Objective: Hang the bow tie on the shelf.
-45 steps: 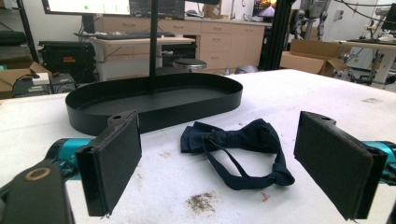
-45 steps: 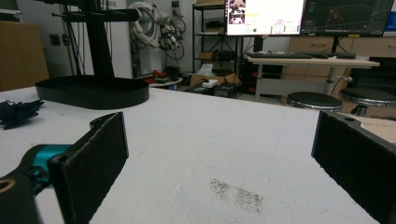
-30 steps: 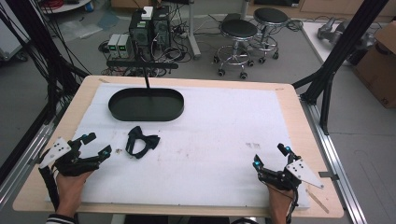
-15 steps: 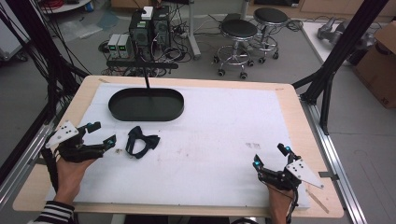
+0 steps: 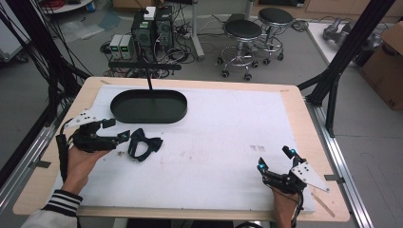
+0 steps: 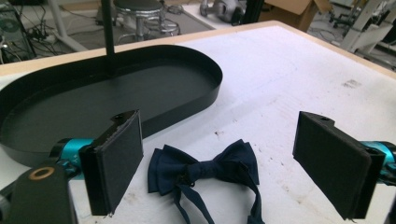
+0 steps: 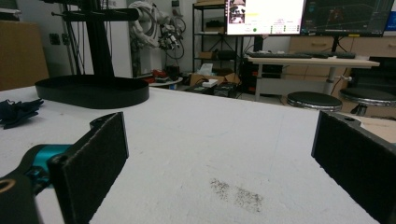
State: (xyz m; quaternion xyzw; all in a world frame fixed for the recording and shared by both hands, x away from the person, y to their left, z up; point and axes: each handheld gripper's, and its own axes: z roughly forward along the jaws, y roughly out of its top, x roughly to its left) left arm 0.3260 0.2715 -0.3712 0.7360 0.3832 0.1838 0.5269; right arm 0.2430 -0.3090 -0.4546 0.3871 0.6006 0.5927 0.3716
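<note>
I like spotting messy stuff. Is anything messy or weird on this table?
A bit. The bow tie lies crumpled on the white mat, straps loose, outside the black tray. A dark smudge marks the mat.

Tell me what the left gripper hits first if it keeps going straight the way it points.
Probably the navy bow tie: it lies just ahead of the open left gripper, between its jaws. The black oval tray sits beyond it.
</note>
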